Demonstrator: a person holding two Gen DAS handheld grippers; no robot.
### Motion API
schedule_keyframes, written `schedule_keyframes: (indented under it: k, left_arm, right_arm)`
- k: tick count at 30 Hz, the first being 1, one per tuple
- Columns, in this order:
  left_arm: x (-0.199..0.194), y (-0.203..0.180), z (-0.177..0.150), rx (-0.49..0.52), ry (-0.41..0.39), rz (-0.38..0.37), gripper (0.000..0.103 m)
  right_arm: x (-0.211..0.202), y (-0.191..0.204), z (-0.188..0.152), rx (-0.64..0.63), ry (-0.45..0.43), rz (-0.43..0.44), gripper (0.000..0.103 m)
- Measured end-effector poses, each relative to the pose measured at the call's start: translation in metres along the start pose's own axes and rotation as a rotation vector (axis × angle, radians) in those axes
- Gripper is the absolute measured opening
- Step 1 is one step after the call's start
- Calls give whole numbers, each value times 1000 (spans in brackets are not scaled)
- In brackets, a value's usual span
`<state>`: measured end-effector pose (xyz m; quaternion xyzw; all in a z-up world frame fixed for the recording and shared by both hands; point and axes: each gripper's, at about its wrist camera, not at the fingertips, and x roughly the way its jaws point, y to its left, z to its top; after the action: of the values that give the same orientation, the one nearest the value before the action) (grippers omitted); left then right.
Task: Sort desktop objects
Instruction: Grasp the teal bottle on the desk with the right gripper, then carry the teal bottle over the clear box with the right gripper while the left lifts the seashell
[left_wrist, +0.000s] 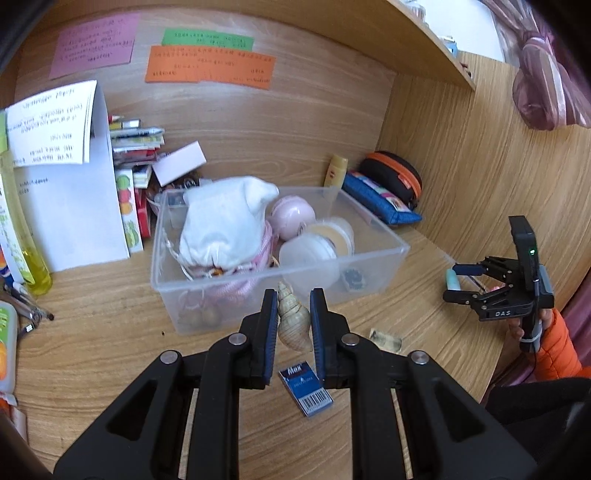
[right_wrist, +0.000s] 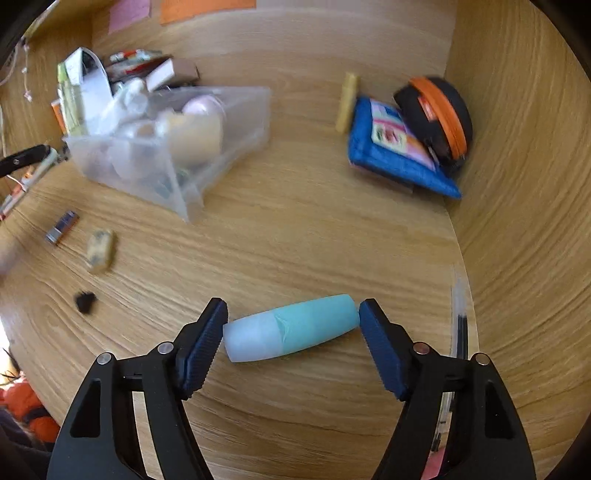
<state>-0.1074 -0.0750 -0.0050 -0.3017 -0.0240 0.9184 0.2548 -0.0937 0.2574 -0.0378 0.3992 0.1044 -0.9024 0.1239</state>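
Observation:
My left gripper (left_wrist: 293, 301) is shut on a beige spiral seashell (left_wrist: 293, 320) and holds it above the desk, just in front of a clear plastic bin (left_wrist: 384, 254) filled with a white cloth bag, a pink ball and round lidded tubs. My right gripper (right_wrist: 291, 323) is open, its fingers on either side of a teal and white bottle (right_wrist: 291, 328) lying on the desk; it also shows in the left wrist view (left_wrist: 456, 282). The bin shows in the right wrist view too (right_wrist: 243, 122).
A blue box with a barcode (left_wrist: 306, 387) and a small printed eraser (left_wrist: 386, 339) lie on the desk. A blue pouch (right_wrist: 397, 155), a black and orange case (right_wrist: 437, 118) and a yellow tube (right_wrist: 347, 101) sit in the back right corner. Books and papers (left_wrist: 74, 173) stand at left. A pen (right_wrist: 460, 321) lies by the right wall.

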Motion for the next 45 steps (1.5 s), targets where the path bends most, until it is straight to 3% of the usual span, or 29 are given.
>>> schedule_keyframes:
  k: [15,20,27,36,40,45]
  left_arm:
    - [-2,15,26,11,-33,19,16]
    - [10,26,33,-4,-8,22,16]
    - [23,42,36,-21,19,34,16]
    - [-1,44,-4,38,106,66,16]
    - [-11,46,-32,46,167,88,34]
    - [-29,51,-62,19,215,134,34]
  right_arm:
    - [-32,50,88,-111,-214,93,71]
    - [-11,86,121,-171,-227,147,71]
    - [28,122,149,-183,-179,224,71]
    - [53,138,164,-168,-123,283,71]
    - [56,140,165,-168,-116,283,71]
    - [60,141,167,-154,-101,286,71]
